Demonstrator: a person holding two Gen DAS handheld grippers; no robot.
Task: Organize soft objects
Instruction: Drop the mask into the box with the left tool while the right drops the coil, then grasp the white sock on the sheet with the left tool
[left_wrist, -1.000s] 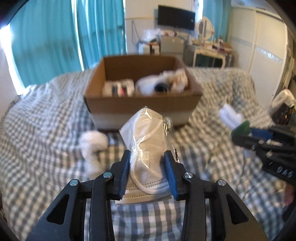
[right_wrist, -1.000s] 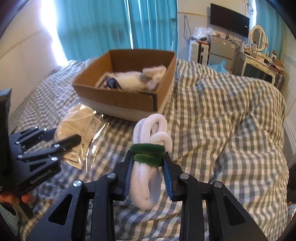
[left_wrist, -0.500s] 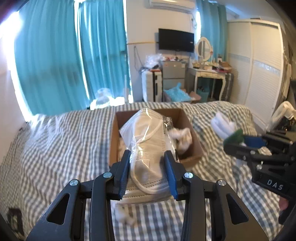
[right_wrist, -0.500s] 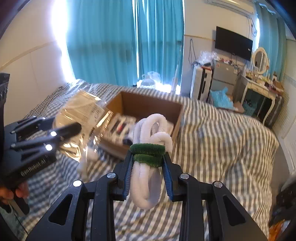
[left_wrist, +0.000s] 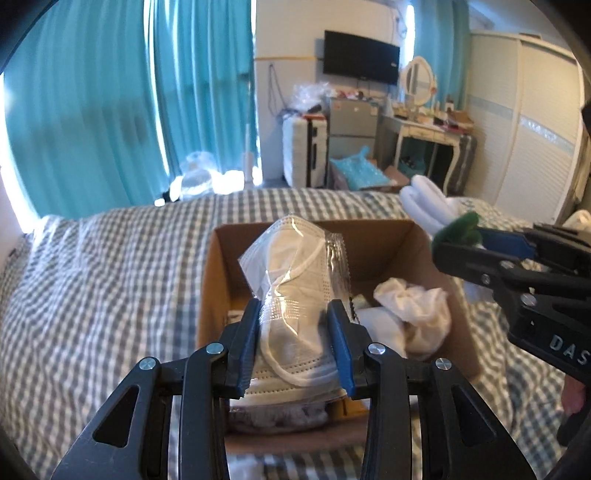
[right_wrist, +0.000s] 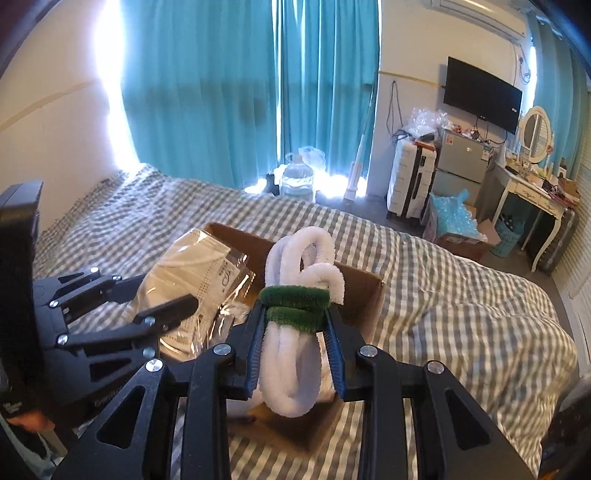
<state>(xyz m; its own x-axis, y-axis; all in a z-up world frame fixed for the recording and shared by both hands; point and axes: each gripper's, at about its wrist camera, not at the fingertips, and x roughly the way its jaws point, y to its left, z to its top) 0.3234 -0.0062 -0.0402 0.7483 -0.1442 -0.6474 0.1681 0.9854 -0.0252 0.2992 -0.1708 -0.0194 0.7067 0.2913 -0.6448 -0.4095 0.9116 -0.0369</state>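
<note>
My left gripper (left_wrist: 295, 317) is shut on a clear packet of white face masks (left_wrist: 295, 273) and holds it above the open cardboard box (left_wrist: 214, 280) on the bed. My right gripper (right_wrist: 295, 325) is shut on a bundle of fluffy white cord bound by a green band (right_wrist: 295, 280), also over the box (right_wrist: 364, 295). The right gripper (left_wrist: 480, 247) with its bundle (left_wrist: 424, 206) shows at the right of the left wrist view. The left gripper (right_wrist: 173, 295) and mask packet (right_wrist: 195, 266) show at the left of the right wrist view. White soft items (left_wrist: 413, 306) lie inside the box.
The box stands on a grey-and-white checked bedspread (left_wrist: 110, 280). Teal curtains (right_wrist: 258, 92) hang behind the bed. A suitcase (right_wrist: 410, 177), small fridge (right_wrist: 461, 166), dressing table (right_wrist: 532, 195) and wall TV (right_wrist: 480, 99) stand at the far wall. A wardrobe (left_wrist: 528, 122) is on the right.
Both grippers have risen and moved forward with their loads, from low beside the box to above its opening. The box now lies directly beneath them.
</note>
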